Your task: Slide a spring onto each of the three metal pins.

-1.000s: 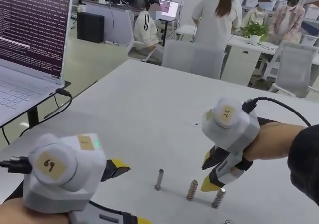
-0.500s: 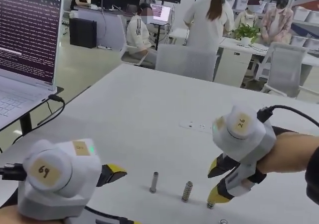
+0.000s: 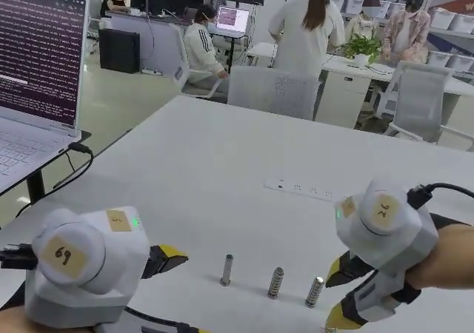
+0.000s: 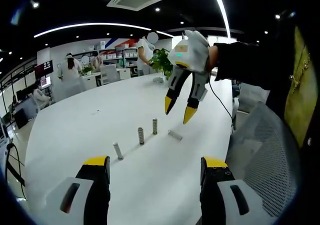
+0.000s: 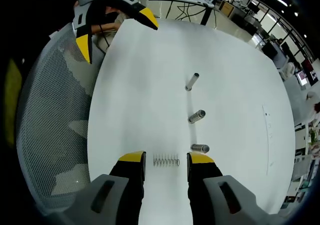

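Observation:
Three metal pins stand in a row on the white table [image 3: 222,170]. The left pin [image 3: 227,269] [image 4: 118,151] [image 5: 191,82] is bare. The middle pin [image 3: 275,282] [image 4: 141,135] [image 5: 196,116] and the right pin [image 3: 315,291] [image 4: 155,126] [image 5: 200,147] each wear a spring. A loose spring [image 5: 166,160] [image 4: 175,134] lies flat near the right pin. My right gripper [image 5: 166,158] [image 3: 329,302] [image 4: 178,110] hangs open over it, one jaw on each side, apart from it. At the near left my left gripper [image 4: 155,162] [image 3: 191,294] [image 5: 116,35] is open and holds nothing.
An open laptop [image 3: 37,74] stands on a stand at the left. A white power strip [image 3: 304,189] lies further back on the table. Mesh chairs [image 3: 270,92], desks and several people are beyond the far edge. A mesh chair [image 5: 55,110] is by the near edge.
My right gripper has moved right and down, off the right pin, and the sprung pin now stands free. The camera has shifted a little. The left gripper has hardly moved.

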